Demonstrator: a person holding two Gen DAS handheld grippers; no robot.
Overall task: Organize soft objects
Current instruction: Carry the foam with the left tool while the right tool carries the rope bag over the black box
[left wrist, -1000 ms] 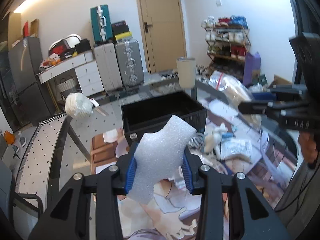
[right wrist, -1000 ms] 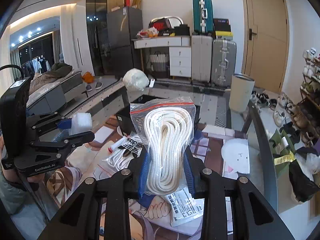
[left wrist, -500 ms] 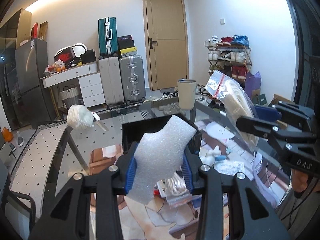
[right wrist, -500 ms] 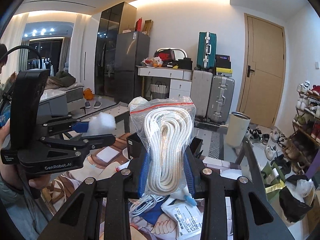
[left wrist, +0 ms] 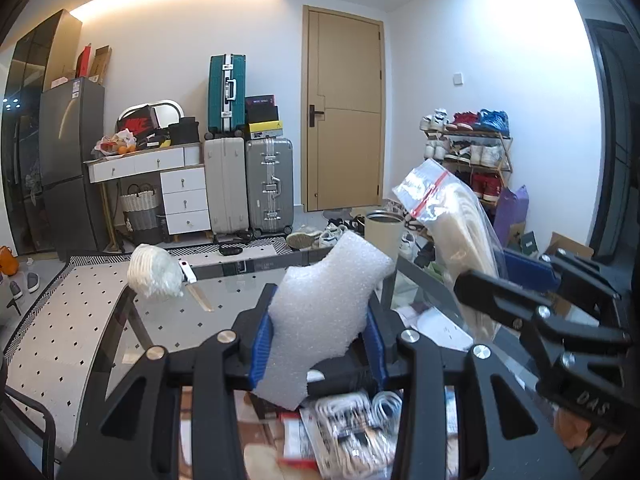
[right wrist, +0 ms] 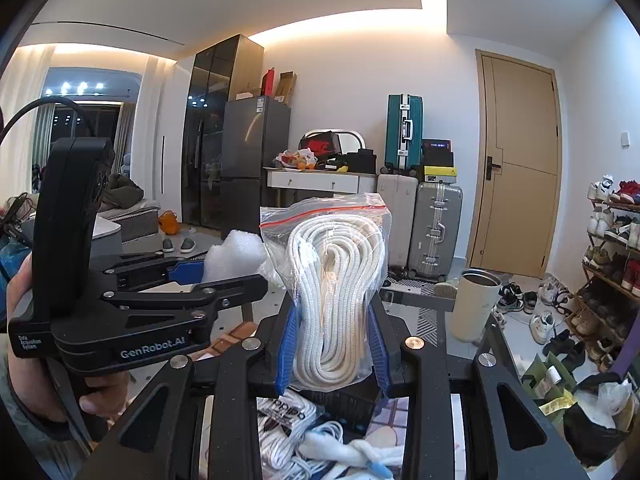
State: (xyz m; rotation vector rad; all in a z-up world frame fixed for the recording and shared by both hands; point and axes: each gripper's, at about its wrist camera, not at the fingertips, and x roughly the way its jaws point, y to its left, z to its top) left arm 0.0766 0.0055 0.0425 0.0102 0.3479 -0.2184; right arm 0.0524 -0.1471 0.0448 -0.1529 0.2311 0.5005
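Note:
My left gripper (left wrist: 318, 344) is shut on a white foam piece (left wrist: 324, 312), held up above the glass table (left wrist: 168, 312). My right gripper (right wrist: 334, 350) is shut on a clear zip bag of white rope (right wrist: 338, 300), also held high. The bag of rope shows at the right of the left wrist view (left wrist: 452, 248), and the foam piece at the left of the right wrist view (right wrist: 234, 256). Packets of white cord (left wrist: 352, 424) lie on the table below the grippers. The black box is mostly hidden behind the jaws.
A white wrapped bundle (left wrist: 154, 272) sits at the table's far left edge. A cream tumbler (left wrist: 383, 236) stands at the far edge. Suitcases (left wrist: 248, 184), a white drawer desk (left wrist: 160, 184) and a shoe rack (left wrist: 468, 156) line the room beyond.
Both grippers have risen and tilted up with their loads. The black box and the table clutter have dropped toward the bottom of both views.

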